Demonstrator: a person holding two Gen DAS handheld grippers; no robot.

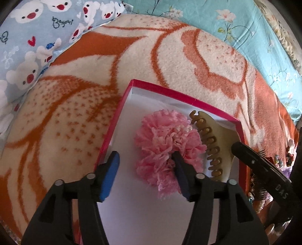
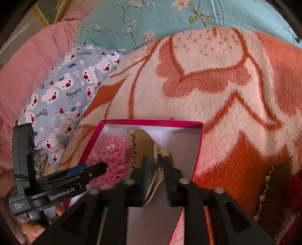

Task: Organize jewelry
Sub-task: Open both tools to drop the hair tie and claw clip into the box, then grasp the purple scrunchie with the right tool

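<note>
hair claw [image 2: 151,156] seemingly pinched in right jaws, left jaws wide beside pink flower [image 1: 166,143] in box [image 1: 120,111].

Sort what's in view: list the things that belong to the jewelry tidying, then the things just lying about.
Job:
red box
pink pom-pom hair piece
tan claw clip
dark jewelled comb

Lying about:
orange blanket
bear-print pillow
teal floral sheet
pink quilt

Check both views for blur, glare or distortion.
Left wrist: sharp, heavy fisheye bend, dark corners, white floor of the box bright but readable. Right wrist: same bend, pinkish cast, right claw slightly smeared around the clip.
</note>
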